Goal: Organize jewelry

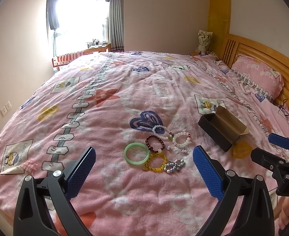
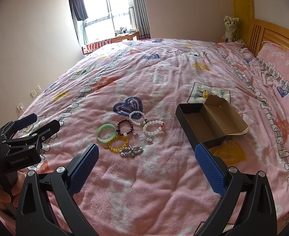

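Several bracelets lie in a cluster on the pink bedspread: a green bangle (image 1: 136,153) (image 2: 106,132), a dark red bead bracelet (image 1: 154,143) (image 2: 124,126), a yellow bead bracelet (image 1: 155,162) (image 2: 117,144), a grey bead bracelet (image 1: 174,166) (image 2: 131,151) and two white bead bracelets (image 1: 181,139) (image 2: 153,130). An open black box (image 1: 221,130) (image 2: 207,122) lies empty to their right. My left gripper (image 1: 144,169) is open just before the cluster. My right gripper (image 2: 146,167) is open, before the cluster and the box. Both hold nothing.
The bedspread (image 2: 164,68) covers a wide bed. A pink pillow (image 1: 258,74) and the wooden headboard (image 2: 272,33) are at the right. A wall with sockets (image 2: 35,91) is at the left. A window (image 2: 109,9) and desk are at the far end.
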### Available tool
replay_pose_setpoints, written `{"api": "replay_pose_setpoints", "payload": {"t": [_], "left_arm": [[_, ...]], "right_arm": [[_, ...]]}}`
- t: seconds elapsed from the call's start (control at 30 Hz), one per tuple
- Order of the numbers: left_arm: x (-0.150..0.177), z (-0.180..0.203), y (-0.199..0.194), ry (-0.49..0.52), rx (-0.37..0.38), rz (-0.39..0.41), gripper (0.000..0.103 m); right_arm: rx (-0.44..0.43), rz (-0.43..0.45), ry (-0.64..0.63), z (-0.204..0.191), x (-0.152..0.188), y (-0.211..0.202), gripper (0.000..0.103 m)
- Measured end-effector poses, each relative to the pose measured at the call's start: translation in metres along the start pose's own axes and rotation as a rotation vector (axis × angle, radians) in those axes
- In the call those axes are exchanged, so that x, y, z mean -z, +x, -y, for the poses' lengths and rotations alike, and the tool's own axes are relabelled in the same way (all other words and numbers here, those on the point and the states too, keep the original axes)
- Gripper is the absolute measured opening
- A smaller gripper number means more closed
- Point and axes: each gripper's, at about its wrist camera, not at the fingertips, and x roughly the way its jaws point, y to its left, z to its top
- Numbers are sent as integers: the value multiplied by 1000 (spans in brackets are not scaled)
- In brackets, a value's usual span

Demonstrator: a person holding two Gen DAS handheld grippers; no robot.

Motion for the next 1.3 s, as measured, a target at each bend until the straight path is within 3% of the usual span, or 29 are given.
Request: {"api": "replay_pose_setpoints", "payload": {"t": [0.63, 1.1, 1.3], "left_arm": [[0, -5, 18, -20, -6, -40, 97], [10, -34, 97, -69, 2, -220, 97], [21, -43, 140, -103, 26, -352, 75]], "right_arm": [[-37, -39, -19, 2, -4, 22, 96], [-78, -177, 68, 26, 4, 95, 95], [-158, -287, 129, 28, 12, 140, 80]]}}
